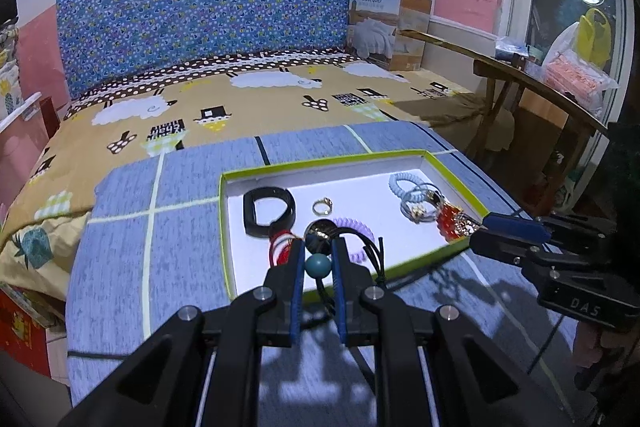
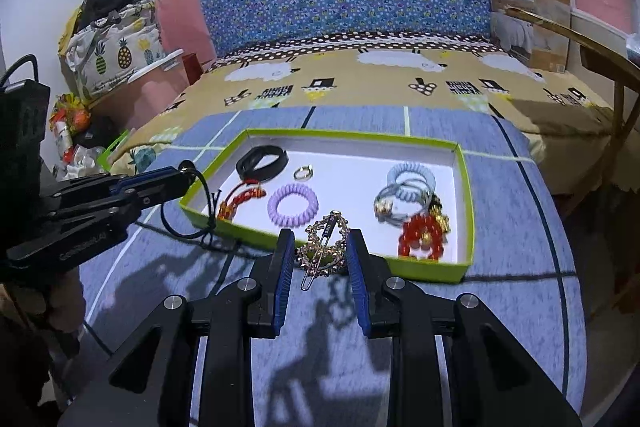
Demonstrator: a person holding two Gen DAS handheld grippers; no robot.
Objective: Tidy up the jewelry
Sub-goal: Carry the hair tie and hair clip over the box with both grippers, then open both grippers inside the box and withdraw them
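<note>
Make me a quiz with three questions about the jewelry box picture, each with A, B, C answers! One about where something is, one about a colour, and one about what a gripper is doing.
1. Where does the gold ring lie in the tray?
A. Between the black band and the pale blue coil tie
B. Outside the tray on the blanket
C. On top of the red beads

2. What colour is the coil hair tie nearest the ring?
A. Green
B. Lilac
C. Orange

3. What is the right gripper doing?
A. Standing empty and wide open
B. Pinching the black band
C. Holding a gold beaded hair clip

Answers:
1 A, the ring sits on the white floor between those two.
2 B, its coils are pale purple.
3 C, the clip hangs between the blue pads above the tray's near edge.
</note>
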